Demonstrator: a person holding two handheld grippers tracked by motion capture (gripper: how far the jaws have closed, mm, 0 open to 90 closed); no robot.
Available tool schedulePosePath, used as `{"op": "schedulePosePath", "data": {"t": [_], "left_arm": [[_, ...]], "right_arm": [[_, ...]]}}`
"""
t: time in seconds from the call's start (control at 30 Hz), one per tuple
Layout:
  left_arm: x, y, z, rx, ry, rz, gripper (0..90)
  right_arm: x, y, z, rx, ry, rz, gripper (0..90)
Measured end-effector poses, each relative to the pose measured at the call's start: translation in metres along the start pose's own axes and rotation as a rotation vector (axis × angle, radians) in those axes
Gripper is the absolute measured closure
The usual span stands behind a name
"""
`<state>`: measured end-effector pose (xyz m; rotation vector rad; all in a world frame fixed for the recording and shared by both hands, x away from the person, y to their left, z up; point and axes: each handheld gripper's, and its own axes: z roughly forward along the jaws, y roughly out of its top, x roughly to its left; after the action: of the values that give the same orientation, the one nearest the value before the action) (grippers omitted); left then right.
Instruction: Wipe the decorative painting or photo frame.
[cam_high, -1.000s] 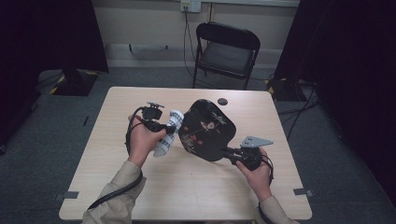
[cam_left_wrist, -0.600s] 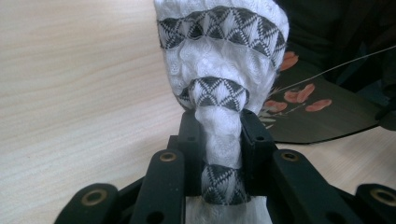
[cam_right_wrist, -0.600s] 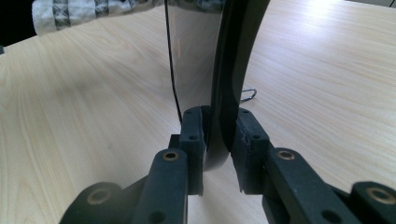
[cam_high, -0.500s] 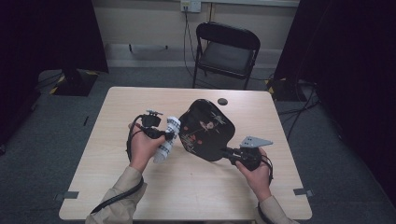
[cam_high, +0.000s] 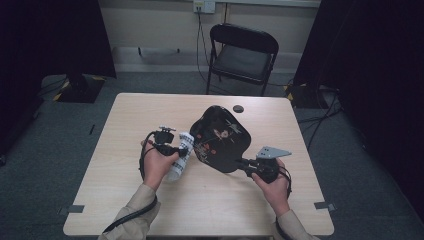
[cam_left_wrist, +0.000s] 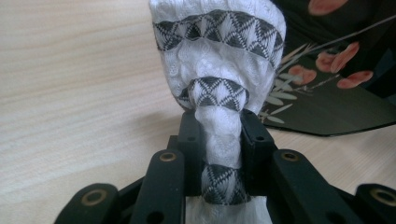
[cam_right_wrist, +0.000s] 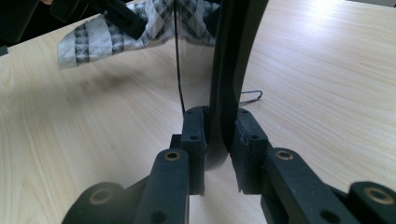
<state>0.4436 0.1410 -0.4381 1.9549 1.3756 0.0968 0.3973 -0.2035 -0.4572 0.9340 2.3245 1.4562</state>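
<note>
My left gripper (cam_high: 181, 151) is shut on a rolled white cloth (cam_high: 178, 164) with dark patterned bands. In the left gripper view the jaws (cam_left_wrist: 219, 130) pinch the cloth (cam_left_wrist: 219, 56) at its waist, low over the tabletop. A black lacquer tray (cam_high: 220, 140) with a flower pattern is held tilted above the table. My right gripper (cam_high: 244, 162) is shut on its near rim. In the right gripper view the tray's edge (cam_right_wrist: 233, 56) stands upright between the jaws (cam_right_wrist: 217, 126). The cloth (cam_right_wrist: 93, 35) hangs just left of the tray. I cannot tell whether they touch.
A small black round object (cam_high: 238, 108) lies near the far edge of the wooden table (cam_high: 125, 120). A thin wire piece (cam_right_wrist: 251, 96) lies on the table past the tray. A black folding chair (cam_high: 243, 55) stands behind the table. Cables run along the floor at right.
My left gripper has sunk toward the tabletop with the cloth, a little nearer the person. The right gripper and the tray have stayed put.
</note>
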Motion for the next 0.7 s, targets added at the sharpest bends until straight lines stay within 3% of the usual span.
{"op": "schedulePosePath", "data": {"t": [0.37, 0.7], "left_arm": [[-0.005, -0.018, 0.018, 0.003, -0.025, -0.017, 73.4], [-0.015, -0.024, 0.030, 0.022, -0.049, -0.010, 73.4]], "right_arm": [[0.002, 0.000, 0.001, 0.004, 0.004, -0.009, 77.9], [0.004, 0.000, 0.001, 0.004, 0.010, -0.009, 78.4]]}}
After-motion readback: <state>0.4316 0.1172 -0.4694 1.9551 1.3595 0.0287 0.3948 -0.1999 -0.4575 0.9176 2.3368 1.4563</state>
